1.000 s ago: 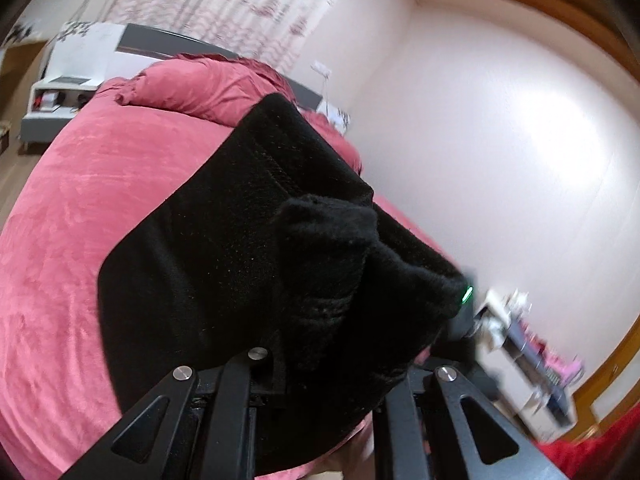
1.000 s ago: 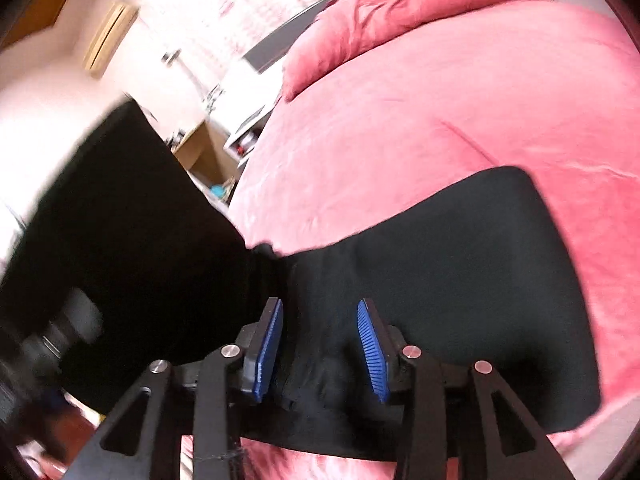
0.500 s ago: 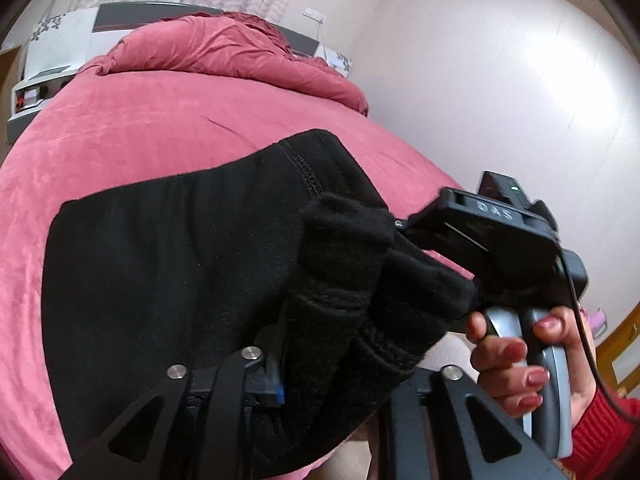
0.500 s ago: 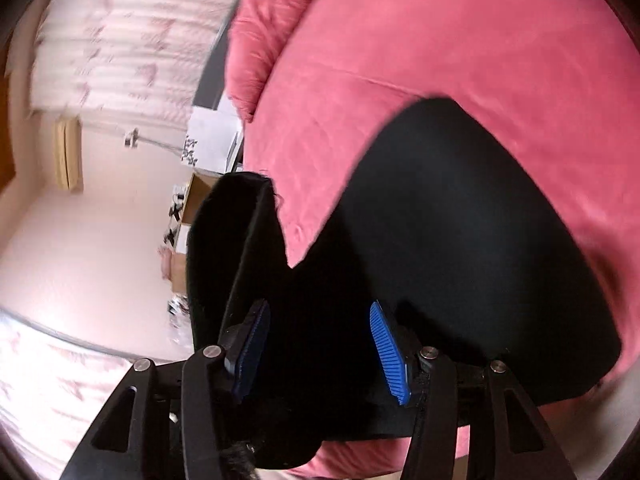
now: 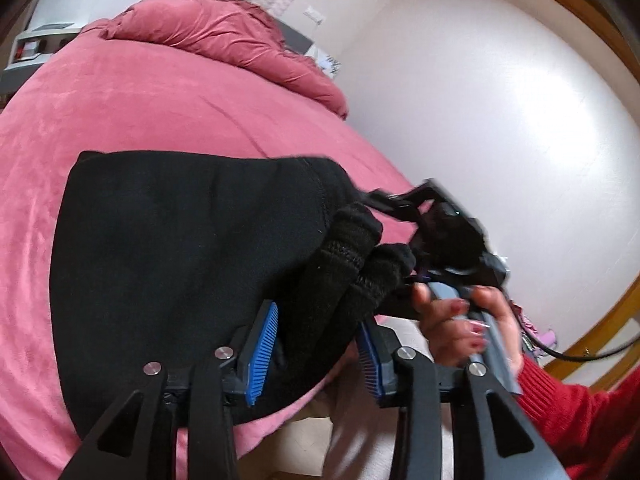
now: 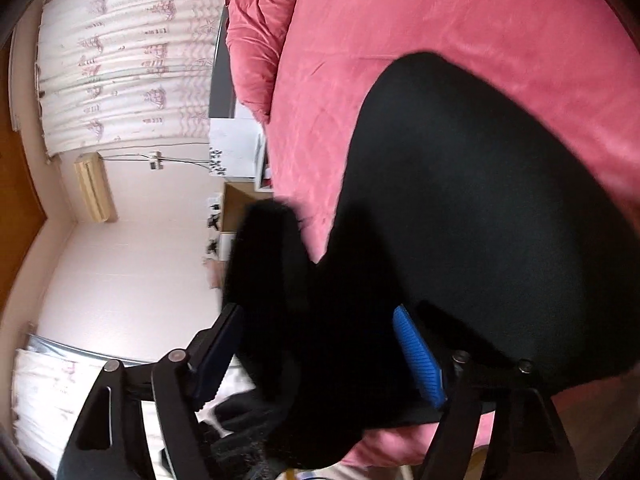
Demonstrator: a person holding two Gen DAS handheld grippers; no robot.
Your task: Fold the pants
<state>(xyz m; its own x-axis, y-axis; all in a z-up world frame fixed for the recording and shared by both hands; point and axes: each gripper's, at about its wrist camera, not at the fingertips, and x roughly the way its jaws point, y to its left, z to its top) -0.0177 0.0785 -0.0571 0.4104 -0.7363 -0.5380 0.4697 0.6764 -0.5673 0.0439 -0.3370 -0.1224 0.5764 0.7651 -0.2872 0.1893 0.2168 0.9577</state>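
Black pants point(image 5: 168, 264) are lying folded on the pink bed point(image 5: 152, 120) near its foot edge, w/ the ribbed cuffs point(image 5: 352, 264) bunched up toward 3 o'clock. Left tool point(image 5: 316, 344) is letting go, blue pads point(image 5: 262, 350) spreading w/ cuff fabric still sitting loose between them, not pinched. Right tool point(image 6: 320, 356) is spreading too, w/ pants cloth between its pads but no squeeze afaict; the person's right hand point(image 5: 460, 320) in a red sleeve point(image 5: 580, 420) grips its handle at approx 4 o'clock.
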